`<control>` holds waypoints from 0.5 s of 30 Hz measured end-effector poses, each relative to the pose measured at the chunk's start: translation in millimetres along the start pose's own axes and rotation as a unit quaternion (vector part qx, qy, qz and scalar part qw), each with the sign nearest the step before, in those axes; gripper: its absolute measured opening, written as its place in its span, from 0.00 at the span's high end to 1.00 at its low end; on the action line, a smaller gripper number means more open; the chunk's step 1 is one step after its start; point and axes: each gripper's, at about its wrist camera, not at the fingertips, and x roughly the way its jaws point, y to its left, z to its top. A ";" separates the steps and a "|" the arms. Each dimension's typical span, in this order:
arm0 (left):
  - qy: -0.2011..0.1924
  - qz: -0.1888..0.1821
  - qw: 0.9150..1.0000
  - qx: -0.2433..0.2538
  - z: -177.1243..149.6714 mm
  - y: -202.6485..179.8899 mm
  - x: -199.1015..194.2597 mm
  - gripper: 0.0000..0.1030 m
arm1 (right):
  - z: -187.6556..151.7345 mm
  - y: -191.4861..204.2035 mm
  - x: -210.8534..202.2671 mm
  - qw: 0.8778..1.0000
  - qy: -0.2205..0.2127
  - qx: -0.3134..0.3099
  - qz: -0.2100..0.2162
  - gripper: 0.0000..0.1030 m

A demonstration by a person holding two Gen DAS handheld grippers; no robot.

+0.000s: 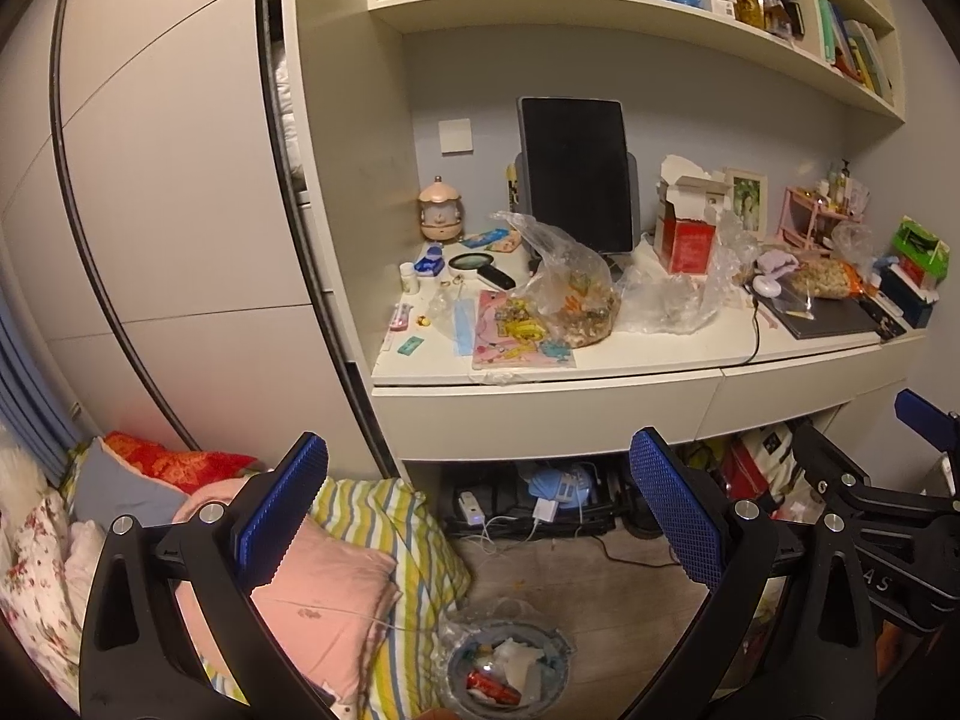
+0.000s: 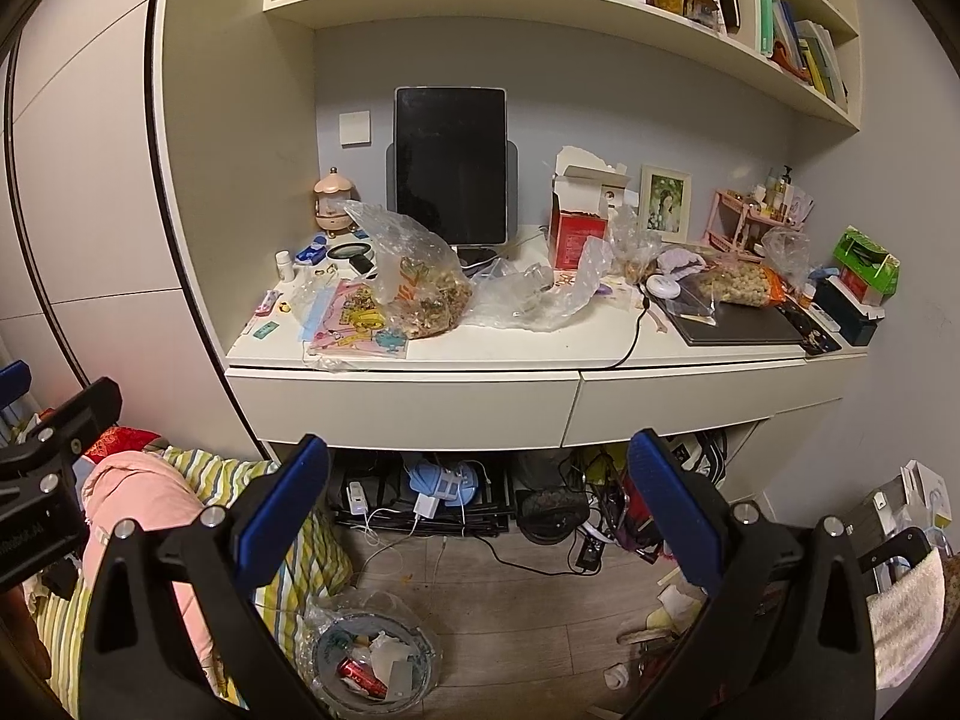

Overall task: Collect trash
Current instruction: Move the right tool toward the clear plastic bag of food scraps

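Both grippers are hanging back from the surface (image 2: 540, 342), neither touching anything. The left gripper (image 1: 474, 516) is gaping wide with nothing between its blue pads, and the right gripper (image 2: 480, 510) is likewise spread fully and carrying nothing; they are sitting side by side, each showing at the edge of the other's view.

Ahead of and above both grippers, loose trash is lying along the surface: a crumpled clear plastic bag (image 2: 534, 300) sprawling flat in the middle, and a fuller bag of scraps (image 2: 420, 288) slumping upright just to its left, in front of a dark tablet (image 2: 450, 168). A torn red box (image 2: 576, 222) is standing open farther right.

Below the grippers, on the floor beside the bed (image 1: 360, 570), a lined trash bin (image 2: 372, 660) is sitting open-mouthed, already holding a red can and paper, probably placed there so items can drop straight down from the surface edge.

The wide stance suggests the person is preparing a first reach, most likely toward the empty crumpled bag.
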 end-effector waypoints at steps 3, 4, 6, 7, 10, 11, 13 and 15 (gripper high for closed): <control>0.001 0.003 1.000 -0.003 2.6 -3.3 5.0 0.05 | 2.2 -2.0 5.4 1.000 0.001 0.000 0.004 0.06; 0.001 0.004 1.000 -0.003 3.5 -5.2 5.9 0.05 | 1.4 -3.1 6.0 1.000 0.001 0.000 0.005 0.06; 0.003 0.009 1.000 -0.004 5.5 -7.6 11.3 0.05 | 3.2 -4.6 10.3 1.000 0.002 -0.002 0.007 0.06; 0.005 0.010 1.000 -0.006 7.0 -8.1 14.3 0.05 | 4.5 -5.9 11.9 1.000 0.003 -0.003 0.009 0.06; 0.010 0.015 1.000 -0.014 10.9 -9.7 24.0 0.04 | 8.5 -10.2 17.1 1.000 0.003 -0.007 0.016 0.06; 0.012 0.016 1.000 -0.016 12.4 -9.8 27.2 0.04 | 10.3 -11.6 18.5 1.000 0.002 -0.009 0.020 0.06; 0.009 0.014 1.000 -0.026 15.0 -8.3 33.5 0.04 | 12.4 -13.0 20.5 1.000 -0.004 -0.014 0.027 0.06; 0.009 0.009 0.999 -0.029 18.0 -5.9 41.5 0.04 | 14.3 -14.8 23.8 0.999 -0.007 -0.016 0.032 0.06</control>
